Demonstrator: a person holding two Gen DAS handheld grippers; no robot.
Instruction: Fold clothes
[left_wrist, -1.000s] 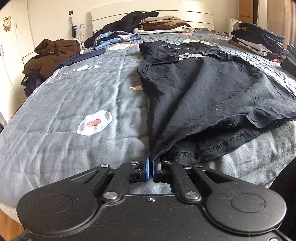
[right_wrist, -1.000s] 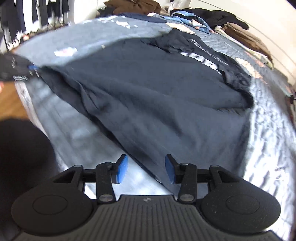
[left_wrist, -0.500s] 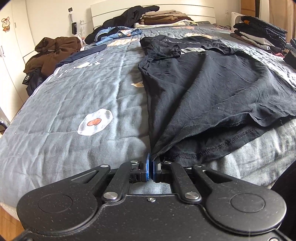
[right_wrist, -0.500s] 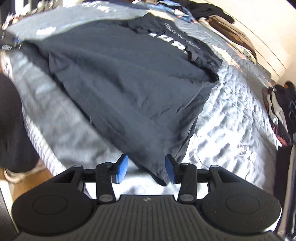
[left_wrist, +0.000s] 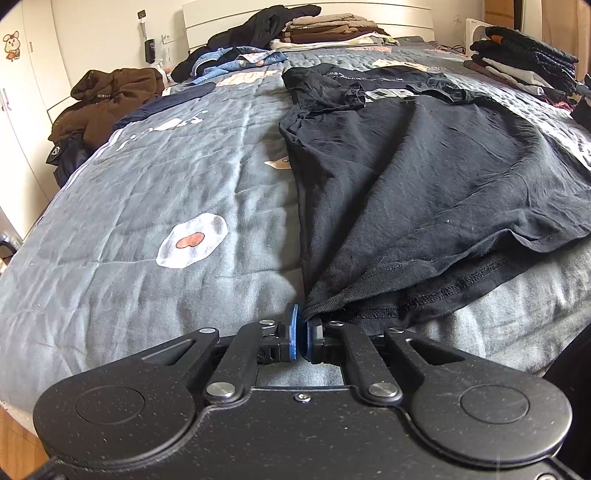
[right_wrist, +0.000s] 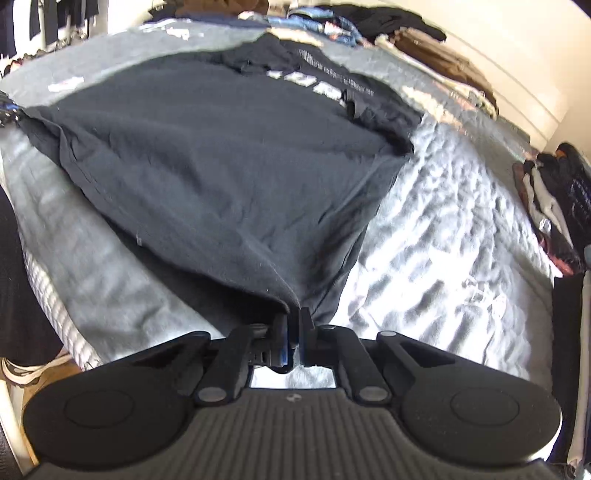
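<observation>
A black T-shirt (left_wrist: 424, 177) with white print lies spread on the grey quilted bed (left_wrist: 147, 192), its hem at the near edge. My left gripper (left_wrist: 301, 325) is shut on the shirt's near left hem corner. In the right wrist view the same shirt (right_wrist: 221, 158) stretches away, and my right gripper (right_wrist: 294, 328) is shut on its near right hem corner. The left gripper shows small at the far left edge of that view (right_wrist: 7, 110), holding the other corner.
A brown hoodie (left_wrist: 107, 99) lies at the bed's left side. Loose and folded clothes (left_wrist: 314, 33) pile up by the headboard. A stack of folded dark clothes (left_wrist: 524, 55) sits at the right, also in the right wrist view (right_wrist: 554, 206).
My right gripper moved to the shirt's near right corner and closed on it; it was open before. My left gripper kept its hold on the left corner.
</observation>
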